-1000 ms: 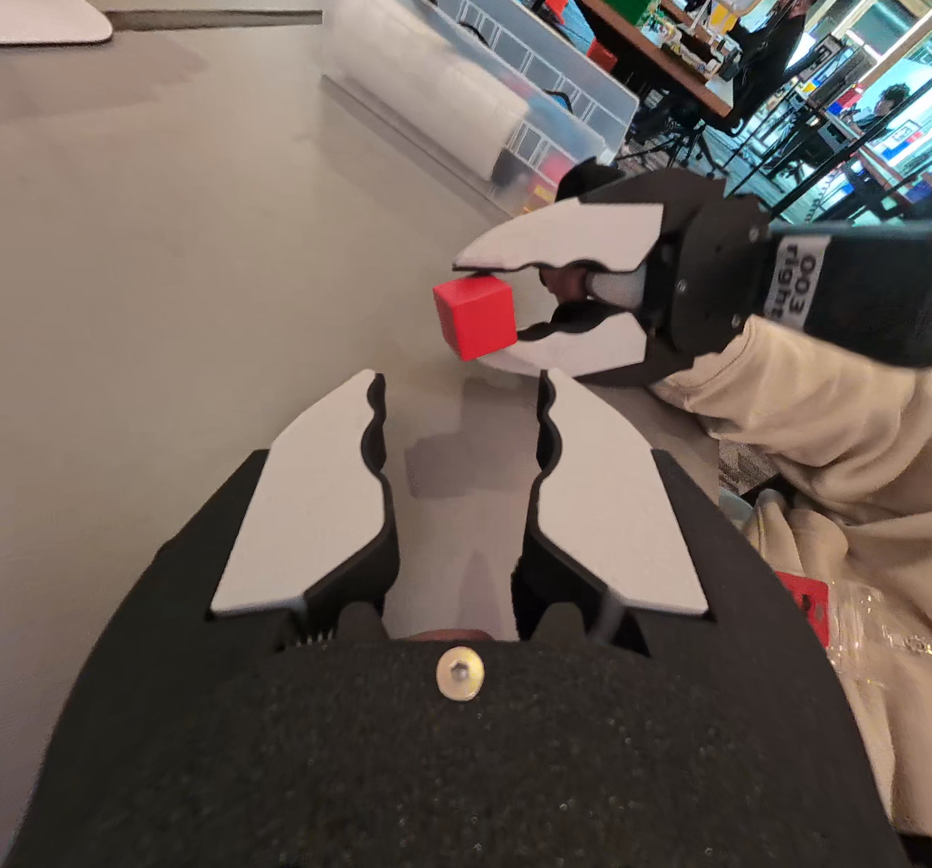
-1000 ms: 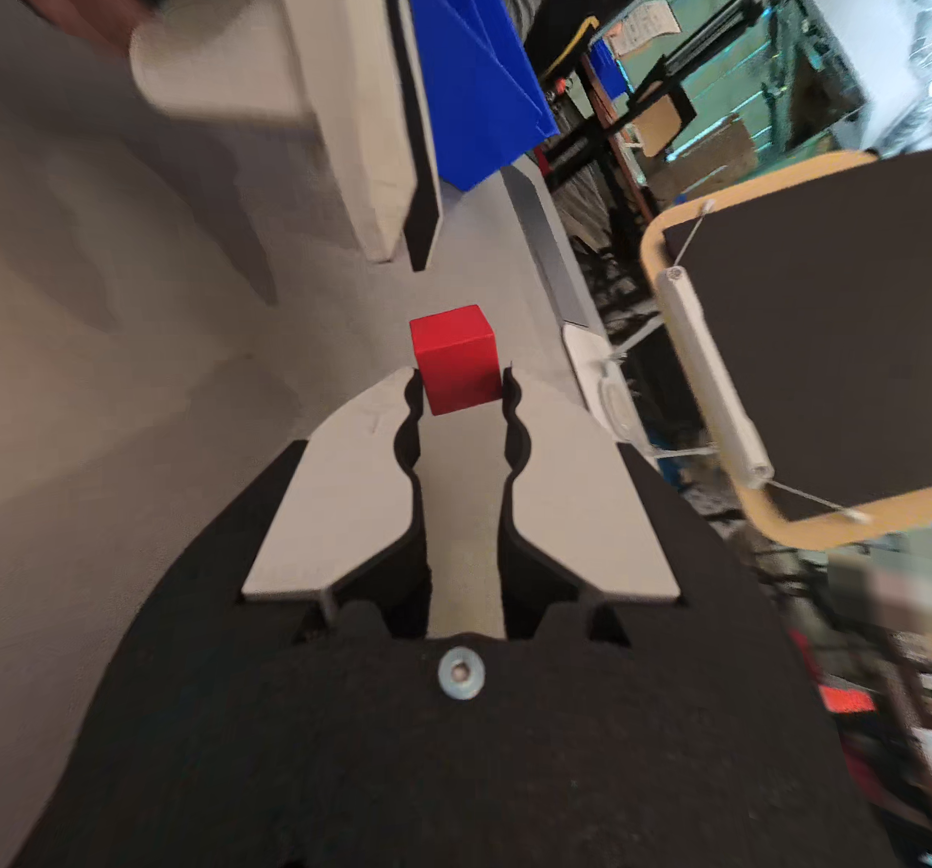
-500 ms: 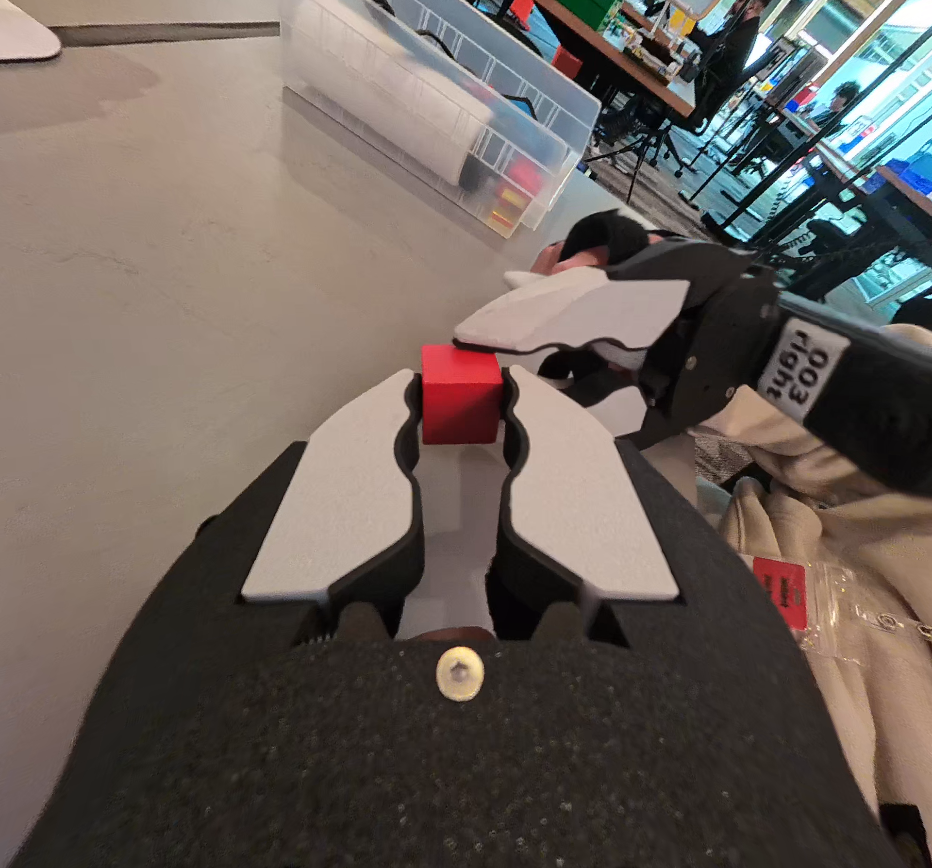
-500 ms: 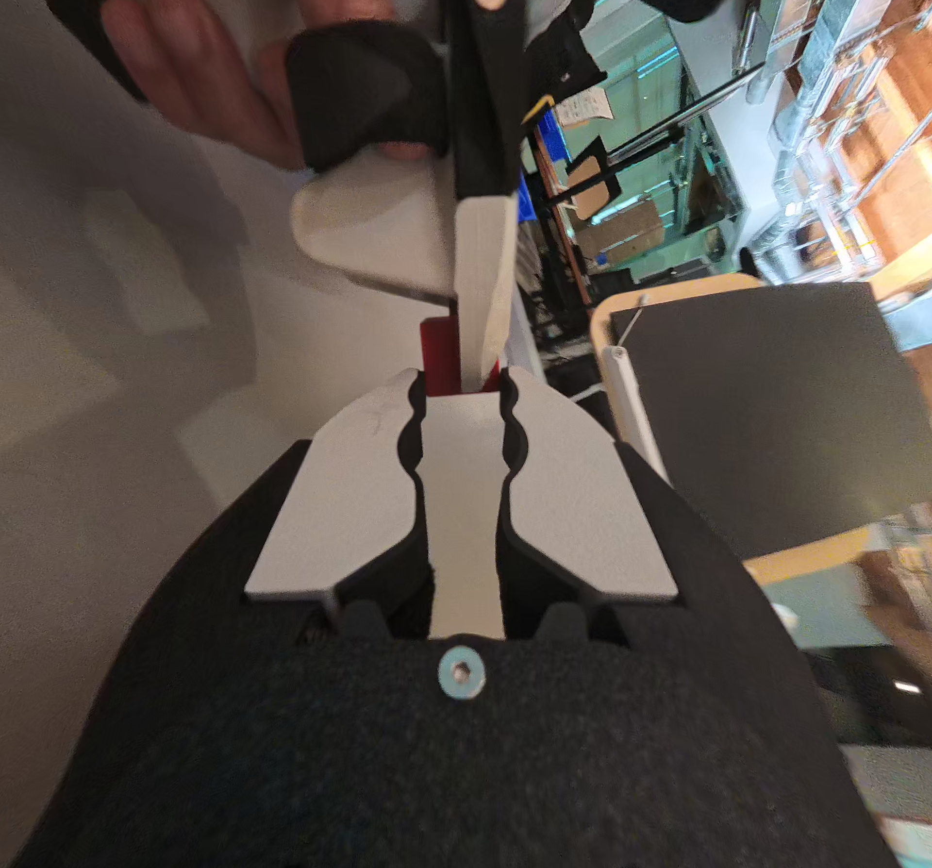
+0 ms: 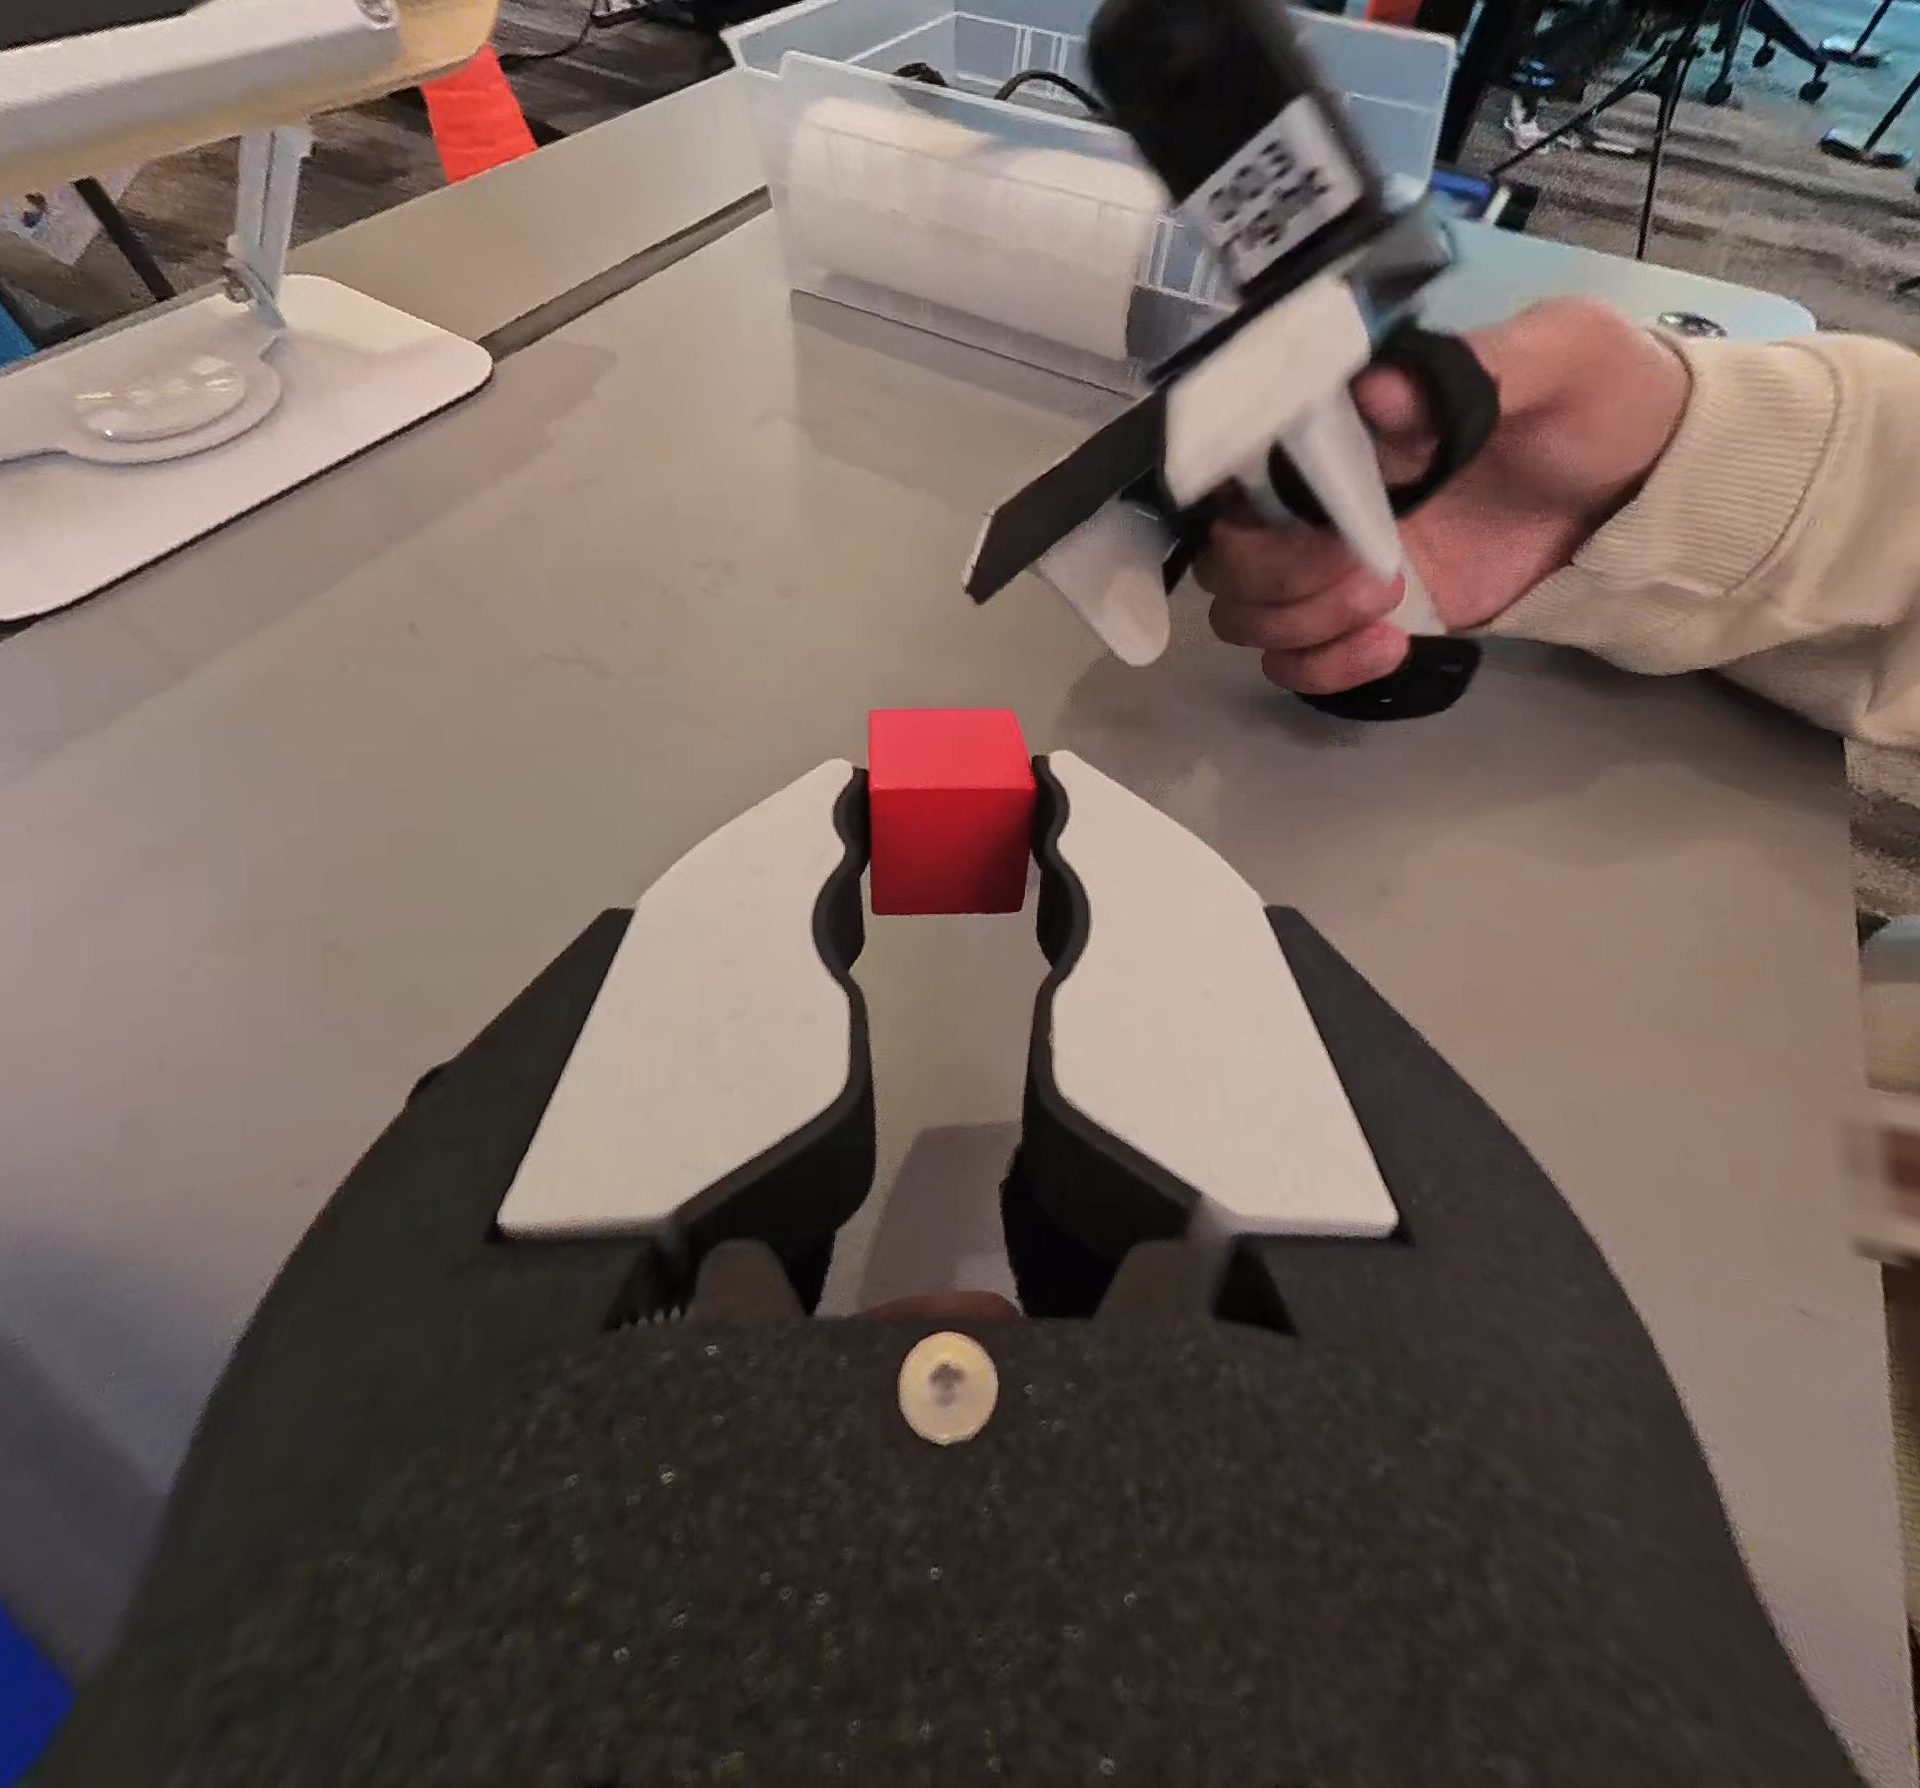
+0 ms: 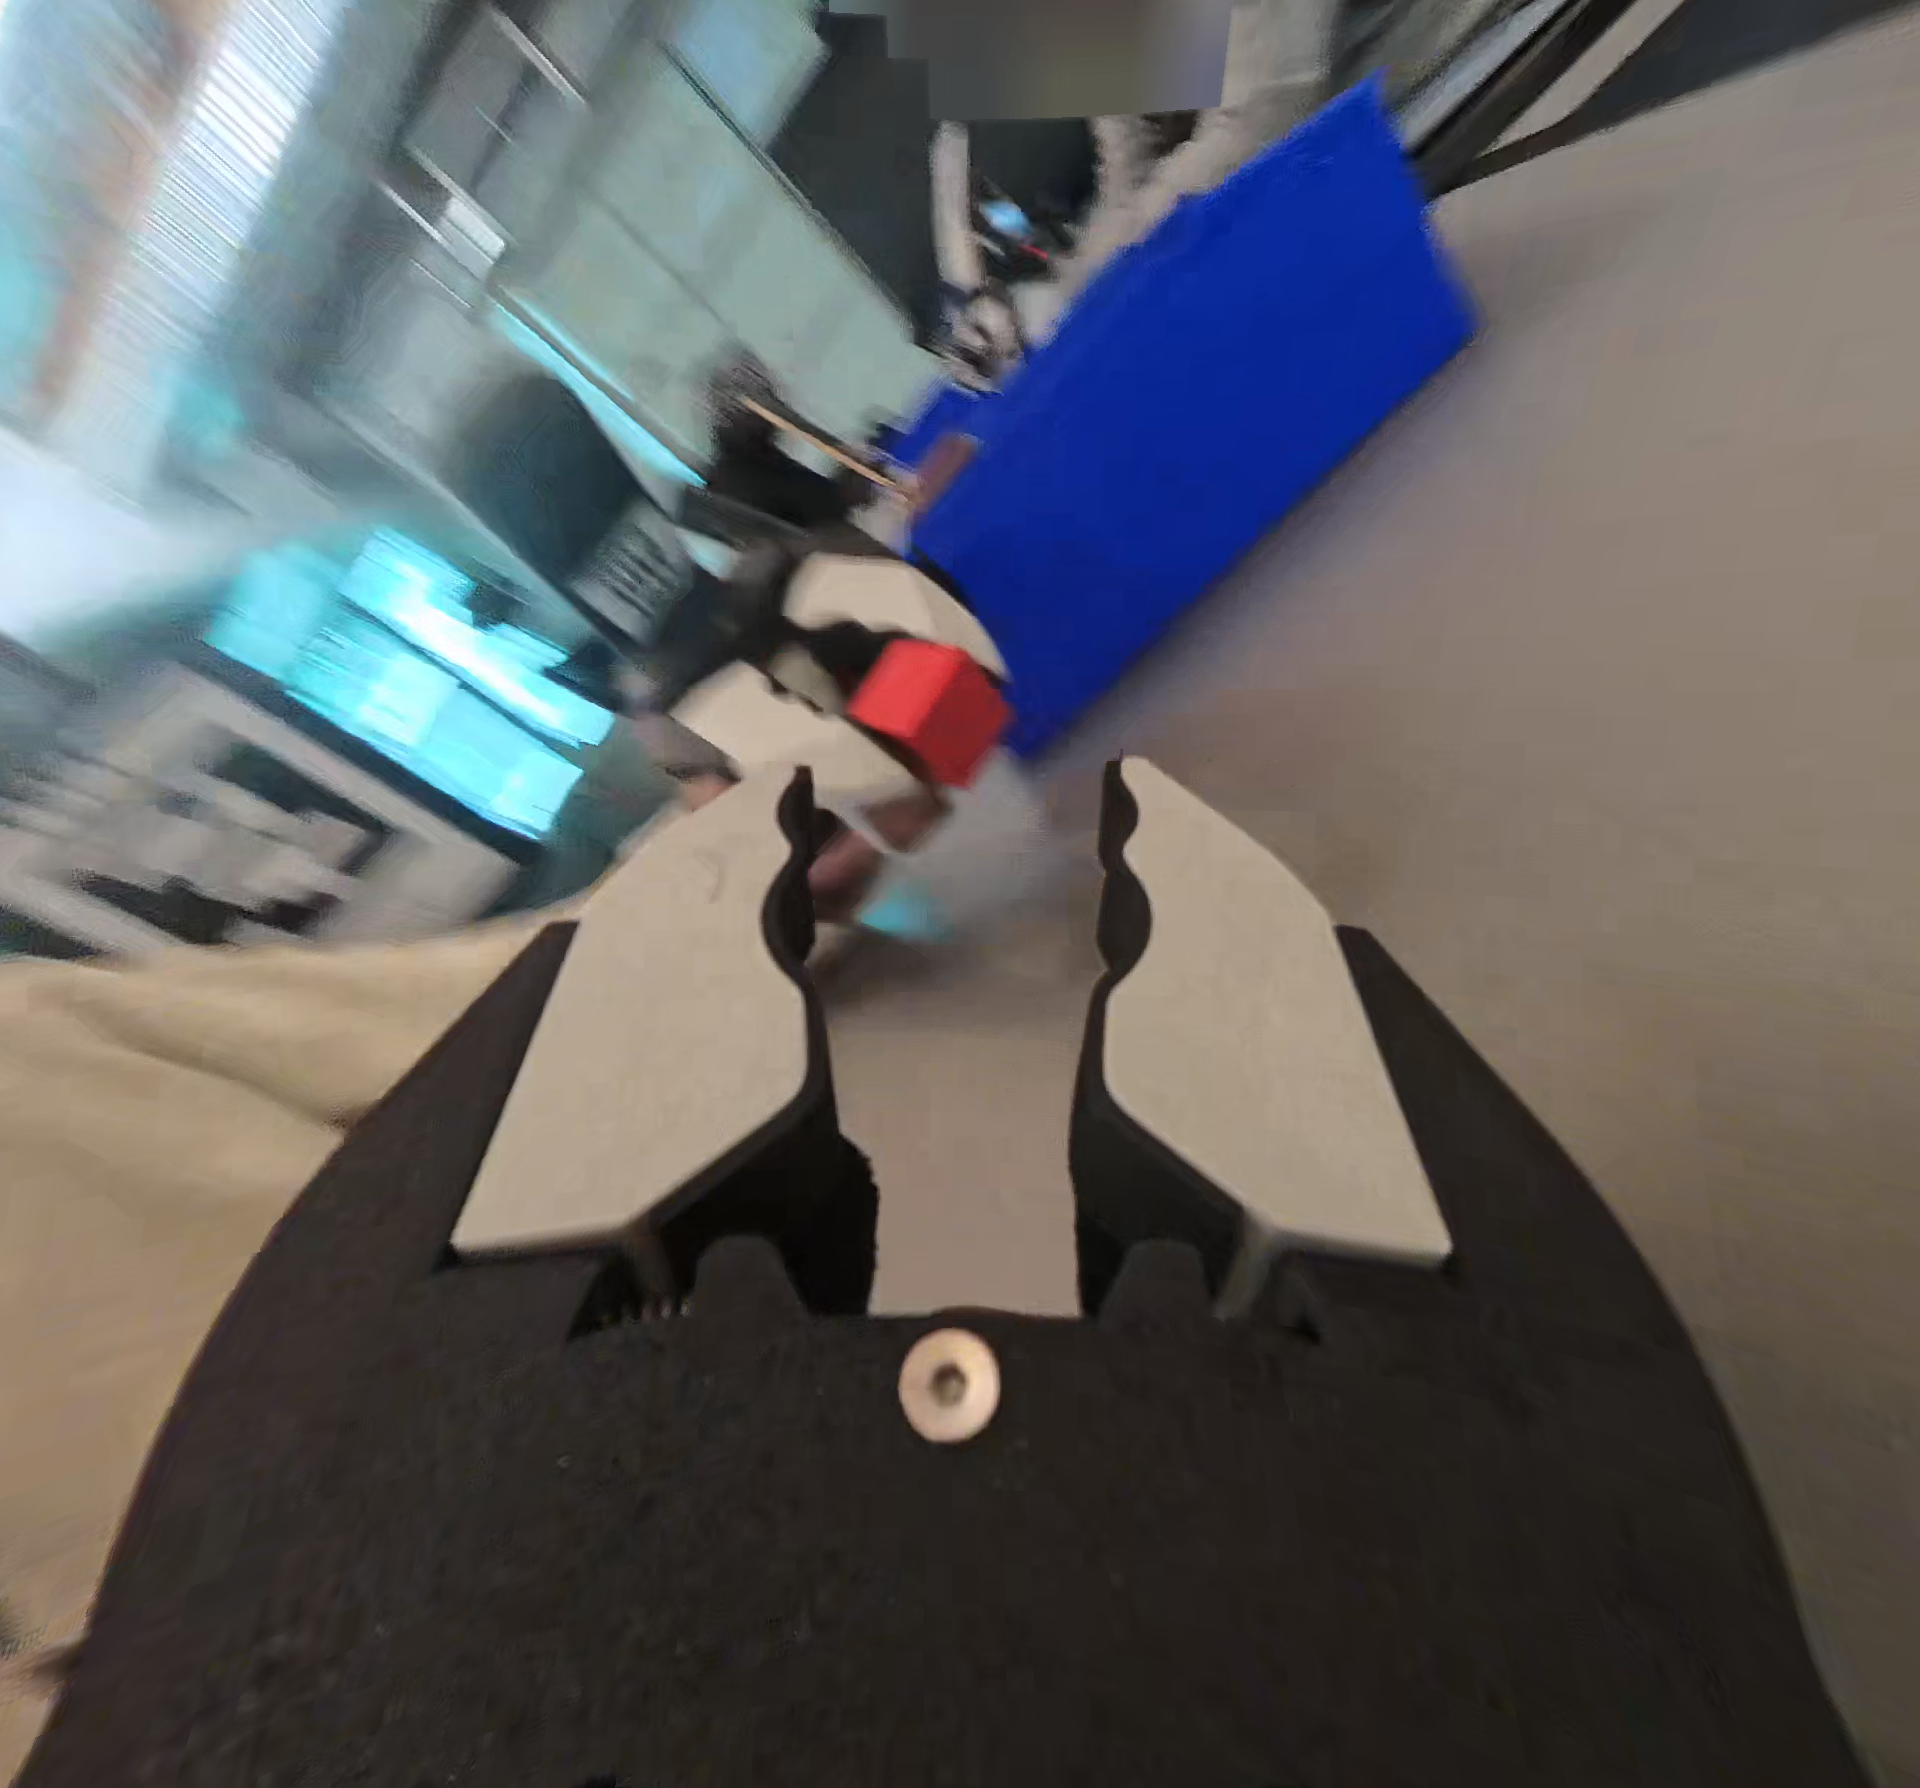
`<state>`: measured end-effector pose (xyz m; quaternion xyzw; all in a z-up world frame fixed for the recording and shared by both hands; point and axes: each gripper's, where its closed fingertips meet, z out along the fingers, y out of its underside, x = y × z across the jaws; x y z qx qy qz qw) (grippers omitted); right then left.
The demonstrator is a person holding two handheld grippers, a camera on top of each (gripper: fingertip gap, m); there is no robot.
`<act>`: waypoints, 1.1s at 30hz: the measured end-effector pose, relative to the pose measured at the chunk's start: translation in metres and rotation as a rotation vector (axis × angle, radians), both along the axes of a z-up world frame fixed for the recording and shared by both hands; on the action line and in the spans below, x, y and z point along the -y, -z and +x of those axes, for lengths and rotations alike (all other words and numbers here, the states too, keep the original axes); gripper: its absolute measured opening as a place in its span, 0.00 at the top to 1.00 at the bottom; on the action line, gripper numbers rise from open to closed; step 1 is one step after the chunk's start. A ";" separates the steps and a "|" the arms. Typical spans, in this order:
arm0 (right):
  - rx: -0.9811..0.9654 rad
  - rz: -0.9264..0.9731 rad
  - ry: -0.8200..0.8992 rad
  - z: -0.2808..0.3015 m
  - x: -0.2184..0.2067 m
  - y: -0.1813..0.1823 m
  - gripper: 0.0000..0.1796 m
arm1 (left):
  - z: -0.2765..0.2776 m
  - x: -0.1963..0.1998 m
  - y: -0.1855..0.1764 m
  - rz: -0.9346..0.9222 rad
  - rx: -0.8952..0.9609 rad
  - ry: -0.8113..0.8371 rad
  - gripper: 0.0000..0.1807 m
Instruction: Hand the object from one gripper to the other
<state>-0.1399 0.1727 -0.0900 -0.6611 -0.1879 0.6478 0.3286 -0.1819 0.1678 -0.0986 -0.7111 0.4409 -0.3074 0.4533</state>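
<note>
My left gripper (image 5: 951,782) is clamped on the red cube (image 5: 951,811) between its 2 fingertips above the grey table (image 5: 520,699), while my right gripper (image 6: 956,782) stands spread and empty, apart from the cube, near the clear bin (image 5: 935,180).

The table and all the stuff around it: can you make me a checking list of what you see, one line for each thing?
Surface: grey table, bare beneath the grippers.
Job's things: red cube, held off the table.
Clutter: clear plastic bin holding a white roll; white stand base; blue bin.
Grippers: left gripper shut on the red cube; right gripper open and empty, apart from the cube, held by a hand.
Cables: a dark cable inside the clear bin; more on the floor beyond.
Surroundings: desks and chair legs behind; the right wrist view is too blurred to tell more.
</note>
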 end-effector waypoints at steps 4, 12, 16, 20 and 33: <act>-0.230 -0.249 -0.105 0.000 0.004 -0.010 0.69 | 0.008 0.008 -0.005 0.071 -0.013 0.030 0.84; -0.223 -0.389 -0.424 -0.028 0.052 -0.005 0.77 | 0.030 0.037 -0.010 0.233 -0.054 0.169 0.84; -0.162 -0.374 -0.469 -0.029 0.058 0.000 0.85 | 0.033 0.042 -0.008 0.275 -0.071 0.194 0.84; -0.127 -0.378 -0.444 -0.028 0.054 0.006 0.85 | 0.028 0.042 -0.003 0.242 -0.088 0.155 0.83; 0.289 0.079 0.040 0.004 -0.004 0.019 0.85 | -0.034 0.055 0.025 -0.119 -0.006 -0.195 0.77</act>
